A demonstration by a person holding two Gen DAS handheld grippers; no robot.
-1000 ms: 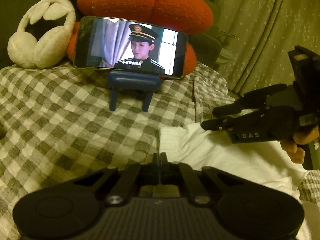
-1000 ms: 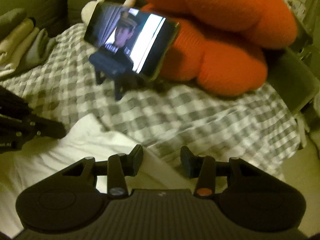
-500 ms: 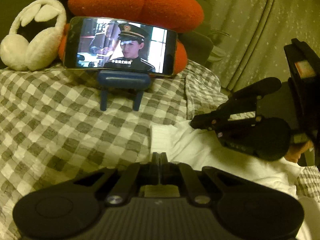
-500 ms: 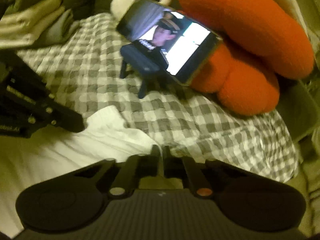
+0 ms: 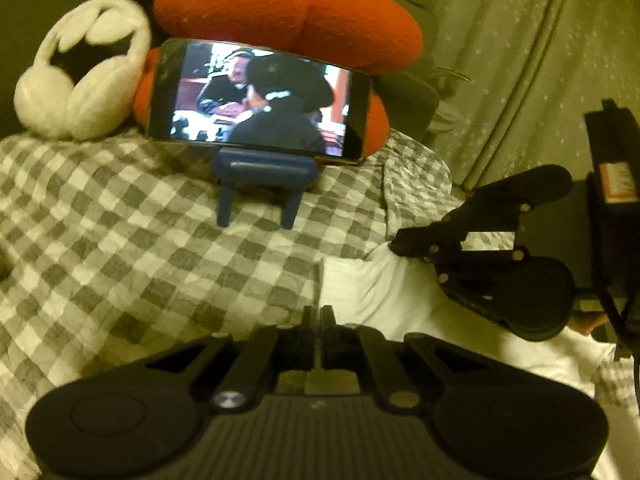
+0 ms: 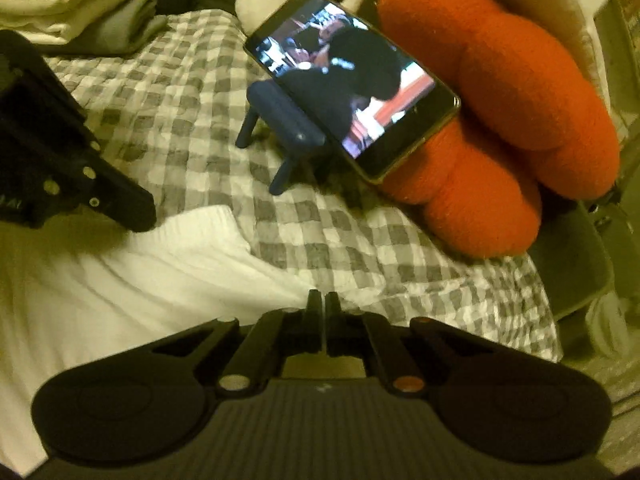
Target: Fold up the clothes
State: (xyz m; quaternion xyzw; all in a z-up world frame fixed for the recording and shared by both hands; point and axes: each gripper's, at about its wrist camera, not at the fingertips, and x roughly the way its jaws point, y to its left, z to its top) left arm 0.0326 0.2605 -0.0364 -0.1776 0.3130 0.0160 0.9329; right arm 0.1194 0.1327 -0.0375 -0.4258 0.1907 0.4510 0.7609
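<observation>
A white garment [image 5: 384,296] with a ribbed hem lies rumpled on a grey checked blanket [image 5: 120,240]. My left gripper [image 5: 319,316] is shut, its fingertips pinching the garment's left edge. The right wrist view shows that left gripper [image 6: 140,216] coming in from the left, its tip on the ribbed hem of the garment [image 6: 160,280]. My right gripper [image 6: 323,304] is shut on the garment's edge where the cloth meets the blanket [image 6: 180,100]. From the left wrist view, the right gripper [image 5: 400,246] comes in from the right over the cloth's far side, with a hand behind it.
A phone [image 5: 256,96] playing video stands on a blue holder [image 5: 260,176] at the back of the blanket. Behind it sit an orange cushion [image 5: 288,4] and white earmuffs [image 5: 76,84]. Folded clothes [image 6: 76,4] are stacked at the far left. A curtain [image 5: 520,60] hangs on the right.
My right gripper went from open to shut on the white garment's edge and swung left. The left gripper stayed shut on the garment and shifted slightly.
</observation>
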